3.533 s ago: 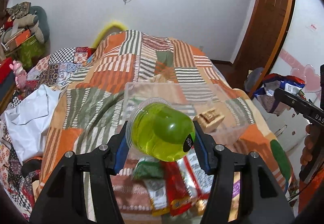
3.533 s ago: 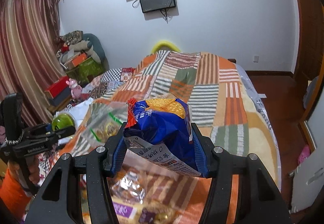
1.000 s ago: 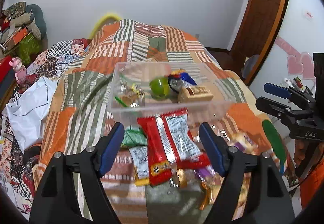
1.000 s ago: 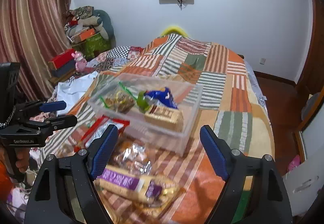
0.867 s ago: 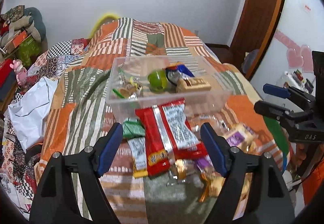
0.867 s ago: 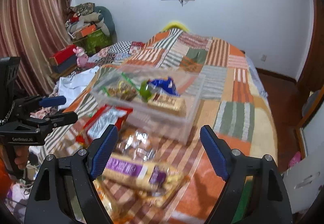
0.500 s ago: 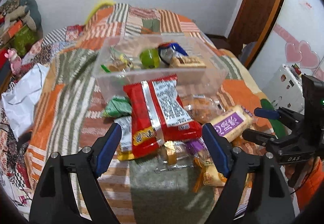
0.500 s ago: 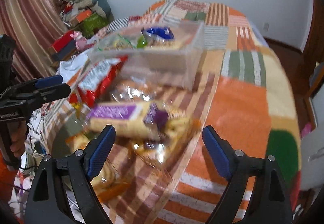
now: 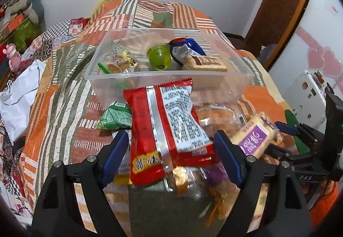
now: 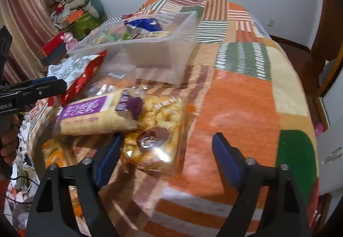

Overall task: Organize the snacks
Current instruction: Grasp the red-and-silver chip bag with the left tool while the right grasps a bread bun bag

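Note:
A clear plastic bin (image 9: 235, 70) on the patchwork bed holds a green jelly cup (image 9: 159, 59), a blue packet (image 9: 188, 48), a brown biscuit bar (image 9: 205, 63) and small sweets. It also shows in the right wrist view (image 10: 163, 61). In front of it lies a pile of snacks. My left gripper (image 9: 171, 157) is open, its jaws on either side of the red packet (image 9: 167, 132). My right gripper (image 10: 165, 157) is open over a clear bag of golden snacks (image 10: 158, 130), beside the purple-labelled packet (image 10: 90, 115), which the left wrist view (image 9: 255, 140) also shows.
A green packet (image 9: 114, 118) lies left of the red one. A white cloth (image 9: 17, 95) and piled belongings sit at the bed's left. A wooden door (image 9: 278, 12) and a white cabinet (image 9: 306, 95) stand on the right. The bed edge falls away at right (image 10: 300, 119).
Both grippers have let go of the jelly cup and the blue packet, which now lie in the bin. Both have pulled back and dropped low over the snack pile.

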`<state>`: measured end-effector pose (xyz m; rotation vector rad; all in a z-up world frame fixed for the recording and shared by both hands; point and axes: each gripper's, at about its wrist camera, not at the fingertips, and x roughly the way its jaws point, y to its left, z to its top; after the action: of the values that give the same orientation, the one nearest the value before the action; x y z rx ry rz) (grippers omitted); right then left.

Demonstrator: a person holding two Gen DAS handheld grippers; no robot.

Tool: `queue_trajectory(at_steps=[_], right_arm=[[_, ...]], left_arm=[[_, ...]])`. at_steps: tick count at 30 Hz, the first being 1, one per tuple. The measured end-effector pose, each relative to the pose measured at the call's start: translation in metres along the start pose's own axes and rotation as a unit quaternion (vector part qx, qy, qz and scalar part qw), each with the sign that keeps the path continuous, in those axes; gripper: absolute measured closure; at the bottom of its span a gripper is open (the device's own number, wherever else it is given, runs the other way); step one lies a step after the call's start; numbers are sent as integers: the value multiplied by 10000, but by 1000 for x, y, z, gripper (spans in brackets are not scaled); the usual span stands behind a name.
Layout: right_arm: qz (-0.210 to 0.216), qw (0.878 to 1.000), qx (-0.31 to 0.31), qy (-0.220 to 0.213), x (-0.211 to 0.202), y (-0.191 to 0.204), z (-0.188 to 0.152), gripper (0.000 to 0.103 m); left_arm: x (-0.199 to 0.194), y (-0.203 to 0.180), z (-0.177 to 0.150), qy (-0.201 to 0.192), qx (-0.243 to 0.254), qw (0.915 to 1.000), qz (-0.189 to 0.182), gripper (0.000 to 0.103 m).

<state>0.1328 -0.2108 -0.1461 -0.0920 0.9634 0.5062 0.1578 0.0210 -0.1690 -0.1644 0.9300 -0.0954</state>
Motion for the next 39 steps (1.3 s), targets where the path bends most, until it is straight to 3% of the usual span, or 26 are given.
queue_trajectory(at_steps=[7, 10, 13, 17, 21, 39], right_arm=[[1, 10000, 41, -35, 4, -7, 6, 39], [121, 9999, 11, 9, 9, -5, 9, 53], [108, 9999, 38, -45, 9, -4, 9, 59], [30, 9999, 93, -107, 5, -7, 9, 60], [-4, 9997, 142, -175, -3, -13, 10, 61], [98, 9947, 82, -1021, -44, 0, 51, 61]], left_arm=[[19, 3, 5, 79, -126, 9999, 1, 21], [25, 2, 5, 53, -105, 9999, 30, 21], [27, 3, 4, 4, -88, 9999, 53, 24], [26, 3, 1, -78, 27, 9999, 140, 34], [22, 4, -1, -118, 49, 9999, 98, 37], [-48, 4, 19, -1029, 79, 9946, 51, 37]])
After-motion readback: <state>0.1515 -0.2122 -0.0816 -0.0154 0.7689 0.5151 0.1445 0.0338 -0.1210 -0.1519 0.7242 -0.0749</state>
